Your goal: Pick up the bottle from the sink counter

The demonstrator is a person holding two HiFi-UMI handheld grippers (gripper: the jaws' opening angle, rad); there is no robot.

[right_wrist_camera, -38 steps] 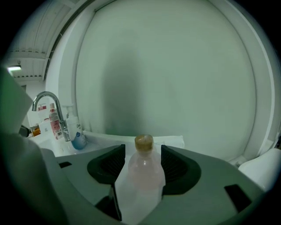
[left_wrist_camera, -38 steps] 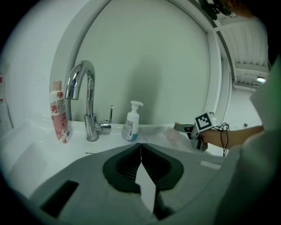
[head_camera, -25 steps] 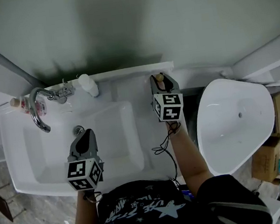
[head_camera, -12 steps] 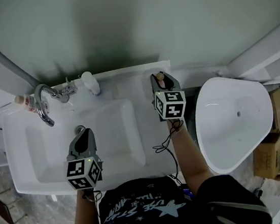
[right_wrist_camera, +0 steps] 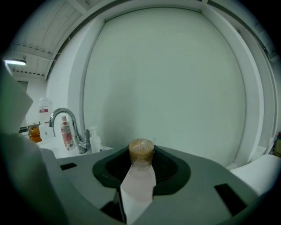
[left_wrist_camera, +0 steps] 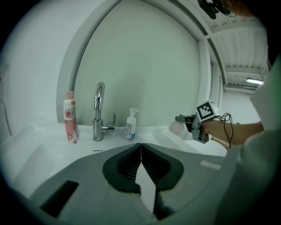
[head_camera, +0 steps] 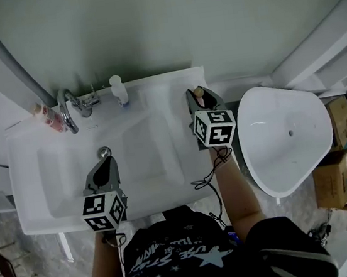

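Wood-capped bottle [right_wrist_camera: 139, 178] is clamped in my right claw [head_camera: 200, 95] at the counter [head_camera: 169, 83] back-right corner (left claw [left_wrist_camera: 141, 151] closed, empty); I'd lift next.

Left gripper [head_camera: 105, 166] at 8 o'clock in head view, pointing toward 12, jaws pressed together with nothing between. Right gripper [head_camera: 198, 97] at 2 o'clock near centre, pointing toward 12, jaws clamped on a pale brown-capped bottle [right_wrist_camera: 139, 176]. Bare right forearm [head_camera: 234, 190] reaches in from 5 o'clock.
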